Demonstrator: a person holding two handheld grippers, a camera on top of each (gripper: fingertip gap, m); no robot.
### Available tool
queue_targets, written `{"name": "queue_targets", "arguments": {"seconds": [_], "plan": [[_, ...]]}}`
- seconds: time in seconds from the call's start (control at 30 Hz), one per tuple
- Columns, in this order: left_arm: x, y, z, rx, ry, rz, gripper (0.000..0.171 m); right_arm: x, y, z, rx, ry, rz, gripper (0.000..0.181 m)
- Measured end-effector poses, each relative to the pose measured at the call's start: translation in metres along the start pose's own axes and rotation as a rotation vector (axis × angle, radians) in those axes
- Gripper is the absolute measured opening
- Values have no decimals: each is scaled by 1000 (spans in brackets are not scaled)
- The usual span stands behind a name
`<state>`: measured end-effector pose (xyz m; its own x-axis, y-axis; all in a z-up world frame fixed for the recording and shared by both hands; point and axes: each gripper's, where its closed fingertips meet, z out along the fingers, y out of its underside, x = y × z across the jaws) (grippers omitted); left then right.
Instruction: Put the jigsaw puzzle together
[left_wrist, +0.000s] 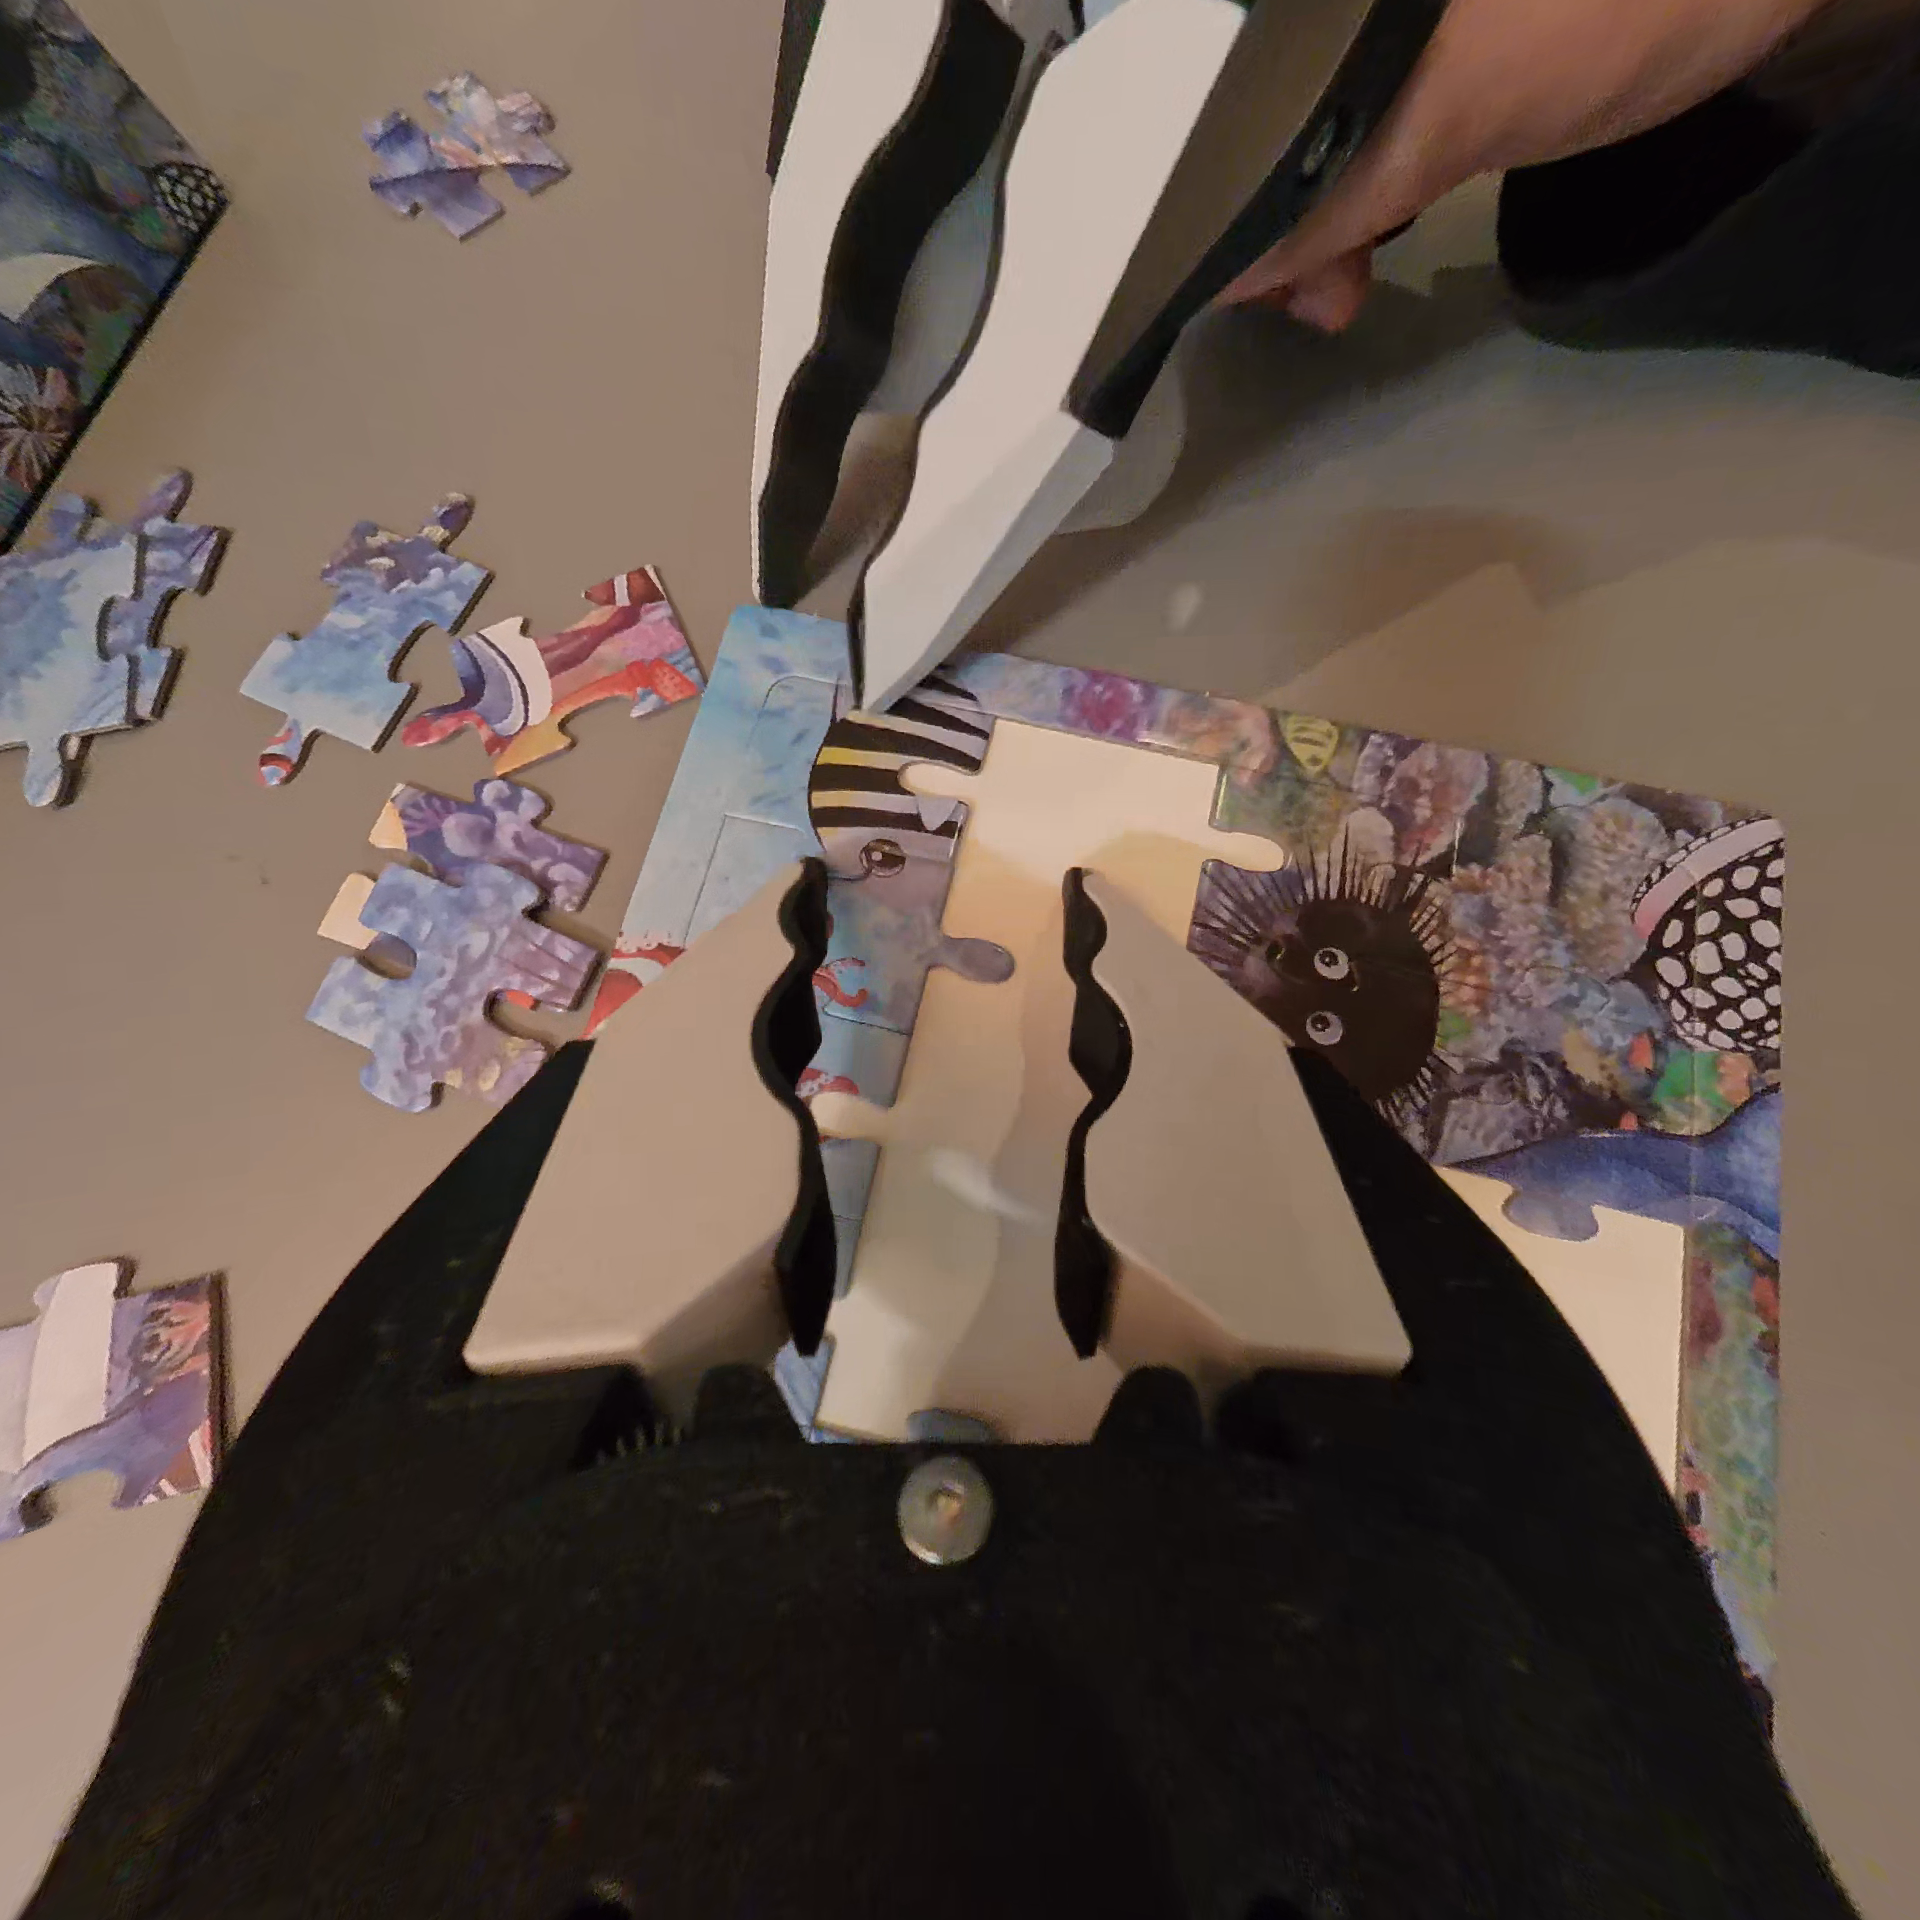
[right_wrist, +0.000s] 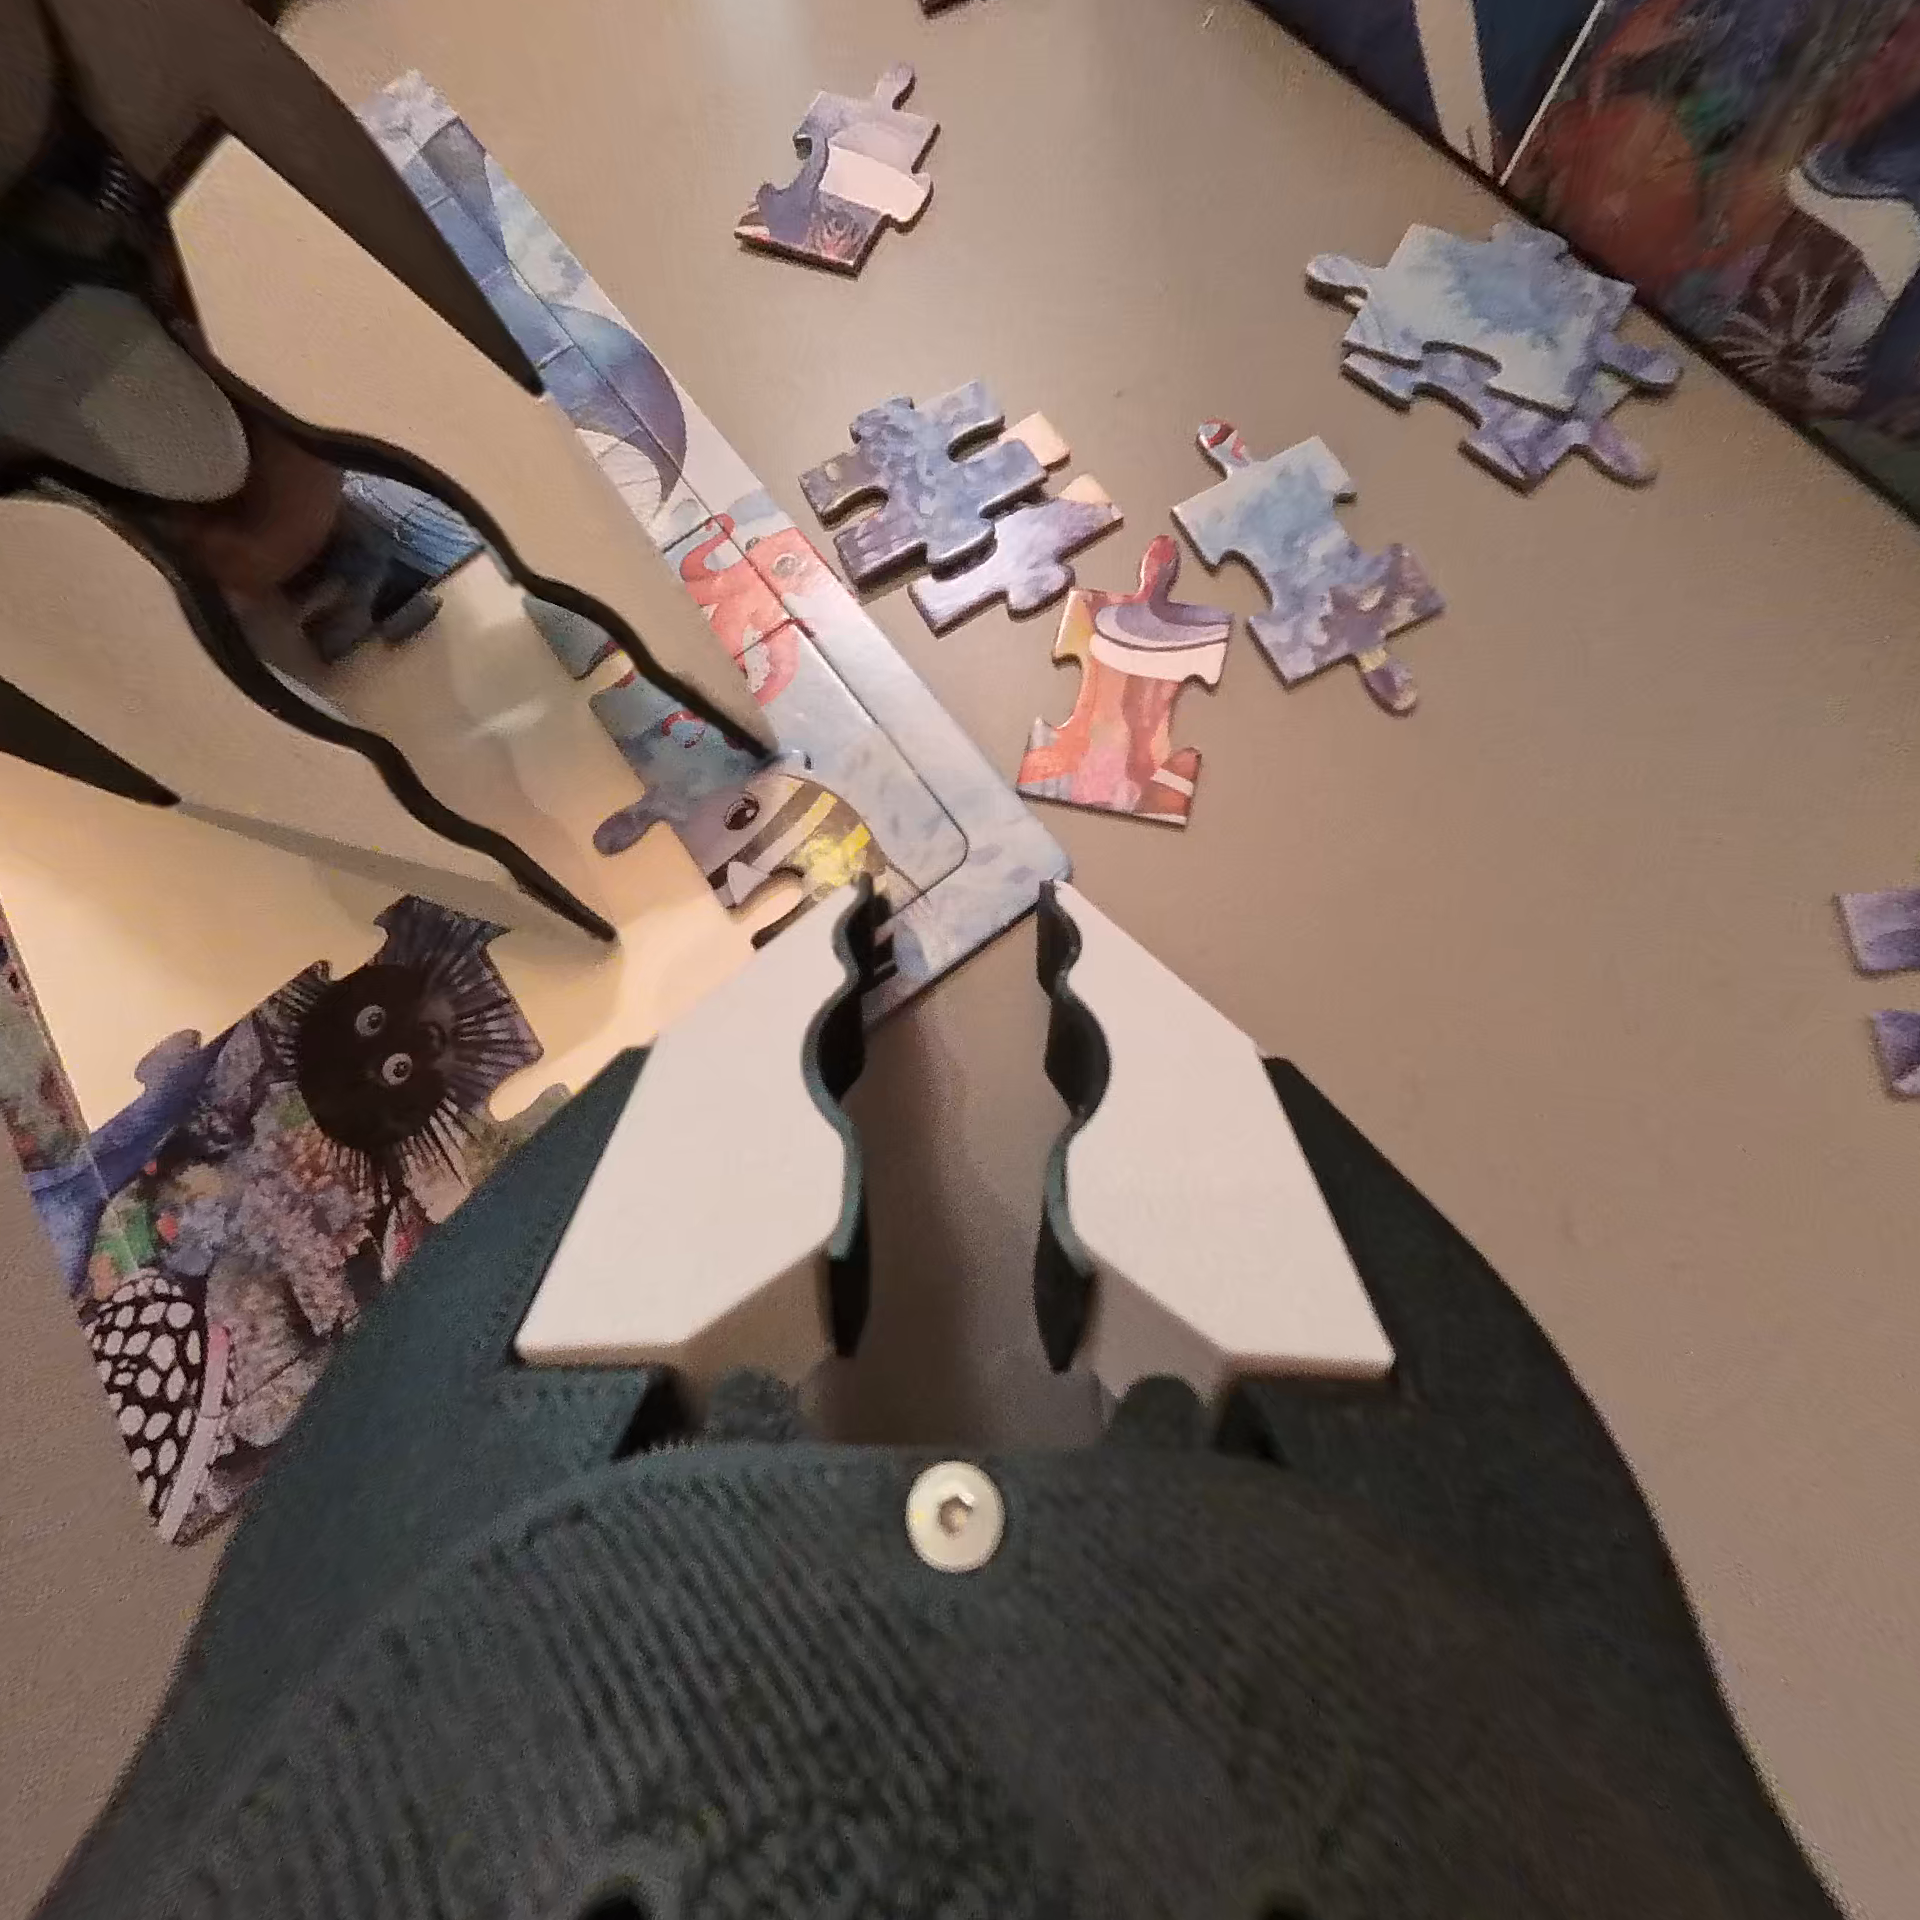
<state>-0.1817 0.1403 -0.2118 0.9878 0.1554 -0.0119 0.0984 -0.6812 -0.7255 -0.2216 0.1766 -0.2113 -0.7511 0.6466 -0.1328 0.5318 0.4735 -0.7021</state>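
grey tabletop, dark garment

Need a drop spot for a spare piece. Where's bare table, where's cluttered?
Bare table lies beyond the puzzle frame's corner, before the red-and-white piece. Inside the frame, the white backing is open. Crowded: the loose blue pieces left of the frame.

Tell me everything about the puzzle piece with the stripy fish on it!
The striped fish piece is flat cardboard, printed with black, yellow and white stripes above a grey face with one round eye. It lies flat in the puzzle frame, in the corner, against the blue border. A notch opens on its edge toward the empty white middle. The right gripper has a fingertip pressing its striped end; the left gripper hovers open just above it.
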Motion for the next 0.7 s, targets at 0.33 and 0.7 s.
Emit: {"name": "queue_targets", "arguments": {"seconds": [0.33, 0.7], "plan": [[1, 1, 3, -26, -1, 2, 44, 1, 1, 0, -6, 28, -13, 27], [-3, -3, -2, 8, -29, 31, 46, 2, 0, 1, 1, 47, -25, 24]]}}
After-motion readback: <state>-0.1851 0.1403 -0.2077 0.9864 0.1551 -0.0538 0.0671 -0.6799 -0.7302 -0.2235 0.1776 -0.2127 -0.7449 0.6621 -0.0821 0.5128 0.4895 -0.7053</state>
